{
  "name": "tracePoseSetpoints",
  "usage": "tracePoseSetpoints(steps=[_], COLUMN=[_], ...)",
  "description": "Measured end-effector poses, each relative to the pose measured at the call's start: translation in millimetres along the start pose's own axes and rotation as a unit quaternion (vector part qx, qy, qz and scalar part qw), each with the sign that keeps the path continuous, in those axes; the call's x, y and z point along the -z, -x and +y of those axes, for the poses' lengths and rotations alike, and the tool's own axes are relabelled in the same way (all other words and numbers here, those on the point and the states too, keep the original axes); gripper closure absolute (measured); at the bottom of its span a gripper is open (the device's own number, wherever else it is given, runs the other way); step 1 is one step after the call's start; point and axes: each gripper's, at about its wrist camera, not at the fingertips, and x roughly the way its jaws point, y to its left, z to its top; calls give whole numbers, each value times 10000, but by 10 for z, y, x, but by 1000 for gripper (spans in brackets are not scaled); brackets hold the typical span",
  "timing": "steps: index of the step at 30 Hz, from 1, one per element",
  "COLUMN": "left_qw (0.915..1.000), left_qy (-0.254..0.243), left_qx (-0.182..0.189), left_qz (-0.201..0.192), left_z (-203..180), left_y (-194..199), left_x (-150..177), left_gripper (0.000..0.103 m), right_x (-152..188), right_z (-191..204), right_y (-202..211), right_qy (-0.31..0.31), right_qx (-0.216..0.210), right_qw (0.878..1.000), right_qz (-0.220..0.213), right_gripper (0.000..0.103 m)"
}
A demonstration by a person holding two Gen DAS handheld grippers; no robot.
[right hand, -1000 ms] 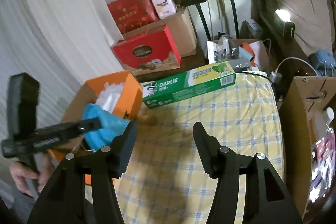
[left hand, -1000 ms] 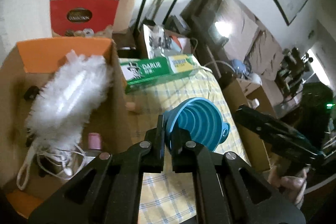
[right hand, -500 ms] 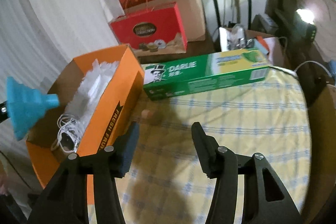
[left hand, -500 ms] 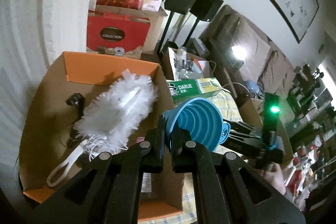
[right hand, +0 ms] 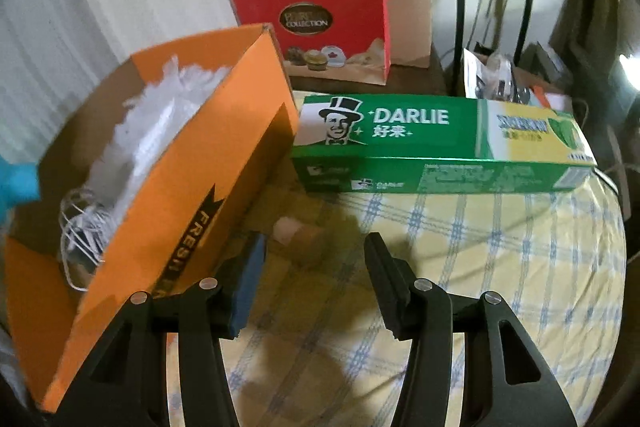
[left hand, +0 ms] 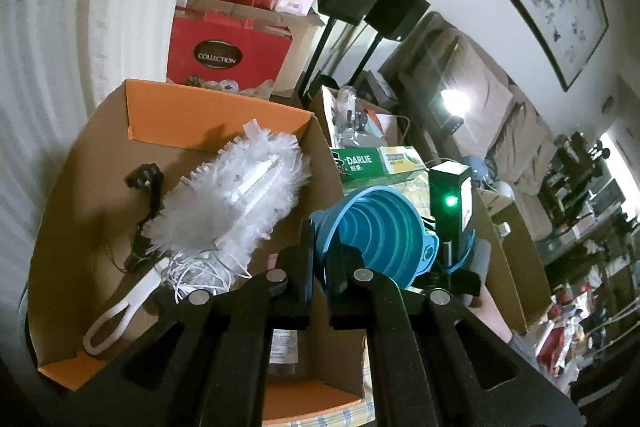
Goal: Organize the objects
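Above the open orange box, your left hand-held gripper was clenched on the rim of the blue collapsible funnel, holding it clear of the white duster lying inside. You could expect the funnel to be light, soft and prone to folding, so the thin rim was the sensible hold and a gentle squeeze enough. Your right hand-held gripper hung released over the checked table, near the green Darlie carton.
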Motion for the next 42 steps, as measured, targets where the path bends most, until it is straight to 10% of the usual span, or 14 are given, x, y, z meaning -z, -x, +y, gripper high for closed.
tracePoseSetpoints(steps=[13,23,42], left_qw=[9999,9997,9977], left_qy=[125,216,388], left_qx=[32,39,-540], left_qz=[112,95,-144], left_z=[87,150,606], left_y=[-116,-90,308], left_x=[12,33,209], left_gripper=[99,99,99], right_x=[-67,19,35], right_z=[156,177,304], right_y=[-282,-267,822], right_qy=[1149,1246,613], right_qx=[-337,-305,-288], right_qw=[9923,9914,9968], right_qz=[302,237,-414], right_gripper=[50,71,71])
